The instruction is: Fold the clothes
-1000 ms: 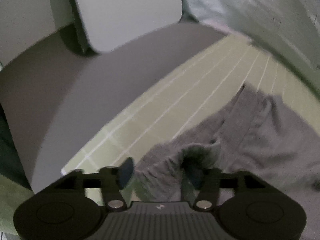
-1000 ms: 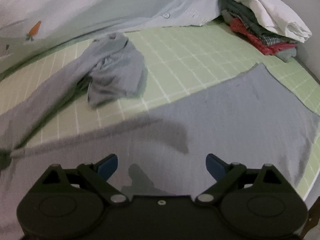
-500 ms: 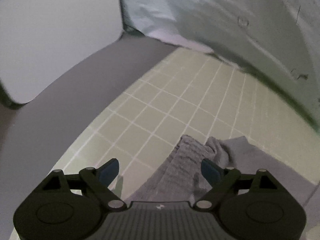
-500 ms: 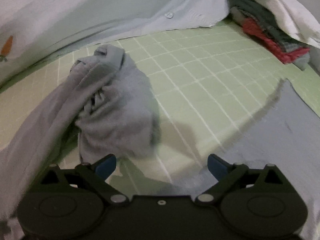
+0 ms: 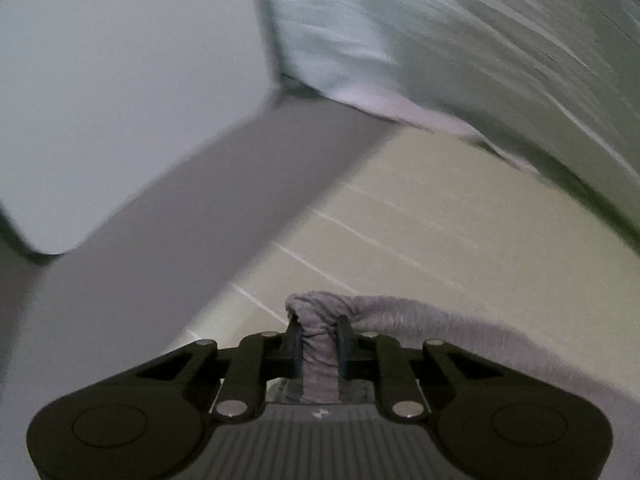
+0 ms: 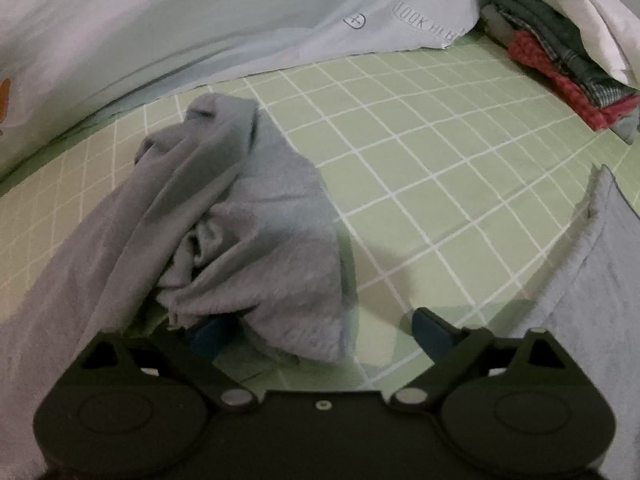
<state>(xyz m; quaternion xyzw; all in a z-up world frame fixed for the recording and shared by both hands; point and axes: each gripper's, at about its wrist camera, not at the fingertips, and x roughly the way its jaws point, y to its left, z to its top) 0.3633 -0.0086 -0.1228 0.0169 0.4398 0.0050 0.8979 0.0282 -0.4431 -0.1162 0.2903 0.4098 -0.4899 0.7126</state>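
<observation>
A grey garment (image 6: pixel 248 240) lies bunched on the green checked sheet (image 6: pixel 440 184), with a flat grey part (image 6: pixel 600 300) at the right edge. In the left wrist view its rolled end (image 5: pixel 320 312) sticks up between the fingers. My left gripper (image 5: pixel 319 334) is closing, and its pads press on that cloth. My right gripper (image 6: pixel 320 332) stands wide, its jaws closing slightly. The bunch's lower edge hangs between its fingers and covers part of the left fingertip (image 6: pixel 208 336). The pads do not press on it.
Pale blue bedding (image 6: pixel 200 20) rises along the far side, blurred in the left wrist view as bedding (image 5: pixel 460 40). A stack of folded clothes (image 6: pixel 560 56) sits at the back right. A white panel (image 5: pixel 120 100) and a grey surface (image 5: pixel 180 260) border the sheet on the left.
The left gripper went from open around the garment's end to shut on it. The right gripper moved in on the bunched cloth, which now reaches between its fingers.
</observation>
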